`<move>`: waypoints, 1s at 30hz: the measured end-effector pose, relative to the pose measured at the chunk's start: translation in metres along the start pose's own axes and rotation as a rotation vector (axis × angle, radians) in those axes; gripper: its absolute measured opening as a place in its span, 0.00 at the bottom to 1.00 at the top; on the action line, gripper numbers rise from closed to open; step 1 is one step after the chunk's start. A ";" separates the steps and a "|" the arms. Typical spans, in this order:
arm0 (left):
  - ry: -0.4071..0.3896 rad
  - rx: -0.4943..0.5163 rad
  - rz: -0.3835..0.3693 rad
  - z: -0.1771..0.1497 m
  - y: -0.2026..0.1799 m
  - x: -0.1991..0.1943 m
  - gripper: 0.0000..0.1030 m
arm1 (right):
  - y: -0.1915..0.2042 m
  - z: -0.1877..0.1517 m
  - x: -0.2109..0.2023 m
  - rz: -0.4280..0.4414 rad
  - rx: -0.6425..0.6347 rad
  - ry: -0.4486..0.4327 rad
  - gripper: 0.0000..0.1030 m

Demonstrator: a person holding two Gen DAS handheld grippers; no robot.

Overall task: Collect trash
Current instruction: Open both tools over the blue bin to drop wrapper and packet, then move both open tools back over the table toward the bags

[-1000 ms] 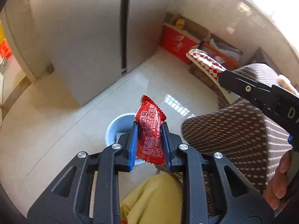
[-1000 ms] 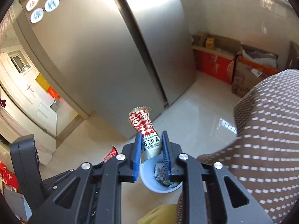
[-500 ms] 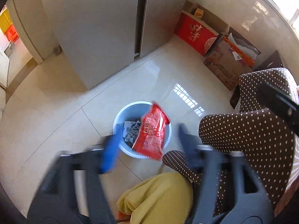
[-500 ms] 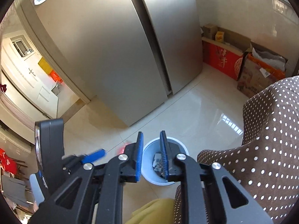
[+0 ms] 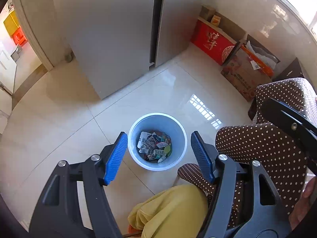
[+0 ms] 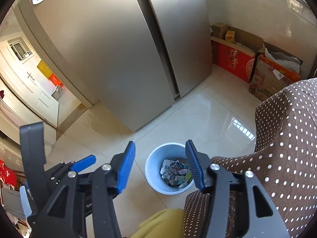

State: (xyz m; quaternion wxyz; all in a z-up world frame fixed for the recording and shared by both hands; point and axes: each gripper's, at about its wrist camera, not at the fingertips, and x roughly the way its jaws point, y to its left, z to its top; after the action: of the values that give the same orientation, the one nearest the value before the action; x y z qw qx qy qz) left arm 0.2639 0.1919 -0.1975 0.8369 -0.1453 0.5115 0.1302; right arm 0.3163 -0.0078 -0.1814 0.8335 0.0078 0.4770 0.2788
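Left gripper (image 5: 157, 138): wide, empty, above trash bin (image 5: 179, 128). Right gripper (image 6: 160, 154): jaws opening, nothing between. Bin on floor (image 5: 59, 138), bare tile toward refrigerator (image 5: 111, 31); dotted cloth (image 5: 267, 142) crowding its right rim.

steel fridge (image 5: 122, 39), red box (image 5: 214, 43), cardboard box (image 5: 243, 77)

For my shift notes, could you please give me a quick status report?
Left hand-held gripper open, empty. Right hand-held gripper opening, empty. Bin below holds wrappers. Nothing in the way.
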 end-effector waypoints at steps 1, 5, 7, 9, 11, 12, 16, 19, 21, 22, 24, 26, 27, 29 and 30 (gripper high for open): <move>-0.005 -0.003 -0.001 -0.001 0.001 -0.002 0.64 | 0.001 0.000 0.000 -0.001 -0.005 -0.002 0.51; -0.012 -0.011 0.006 -0.005 0.004 -0.012 0.64 | 0.001 -0.003 -0.003 0.016 -0.020 -0.004 0.51; -0.021 -0.016 -0.004 -0.006 0.005 -0.018 0.64 | 0.001 -0.003 -0.004 0.018 -0.021 -0.009 0.51; -0.039 -0.020 -0.010 -0.005 0.005 -0.028 0.64 | 0.002 -0.005 -0.008 0.007 -0.028 -0.013 0.51; -0.057 -0.015 -0.015 -0.005 0.002 -0.039 0.64 | 0.003 -0.006 -0.015 -0.011 -0.037 -0.027 0.51; -0.073 -0.010 -0.020 -0.006 0.000 -0.047 0.64 | 0.002 -0.007 -0.023 -0.016 -0.042 -0.044 0.51; -0.114 0.013 -0.045 -0.007 -0.012 -0.070 0.64 | -0.011 -0.008 -0.062 -0.035 -0.024 -0.128 0.51; -0.148 0.049 -0.067 -0.008 -0.030 -0.088 0.65 | -0.030 -0.009 -0.100 -0.080 0.000 -0.217 0.58; -0.168 0.081 -0.091 -0.009 -0.043 -0.098 0.65 | -0.046 -0.013 -0.127 -0.116 0.007 -0.285 0.62; -0.177 0.100 -0.108 -0.010 -0.051 -0.103 0.66 | -0.056 -0.016 -0.140 -0.130 0.017 -0.316 0.63; -0.193 0.143 -0.137 -0.009 -0.072 -0.109 0.66 | -0.082 -0.025 -0.164 -0.191 0.050 -0.368 0.64; -0.201 0.185 -0.147 -0.008 -0.098 -0.115 0.66 | -0.101 -0.032 -0.183 -0.245 0.081 -0.400 0.65; -0.204 0.198 -0.161 -0.009 -0.108 -0.117 0.66 | -0.115 -0.036 -0.196 -0.270 0.105 -0.419 0.68; -0.209 0.234 -0.204 -0.010 -0.131 -0.122 0.67 | -0.138 -0.043 -0.215 -0.309 0.140 -0.442 0.71; -0.211 0.260 -0.222 -0.012 -0.146 -0.124 0.67 | -0.151 -0.048 -0.226 -0.344 0.157 -0.455 0.74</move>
State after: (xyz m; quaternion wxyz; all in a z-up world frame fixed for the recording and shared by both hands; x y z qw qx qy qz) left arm 0.2526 0.0443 -0.0758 0.9068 -0.0770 0.4142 -0.0154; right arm 0.2587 -0.2539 -0.0708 0.9509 0.0537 0.2923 0.0869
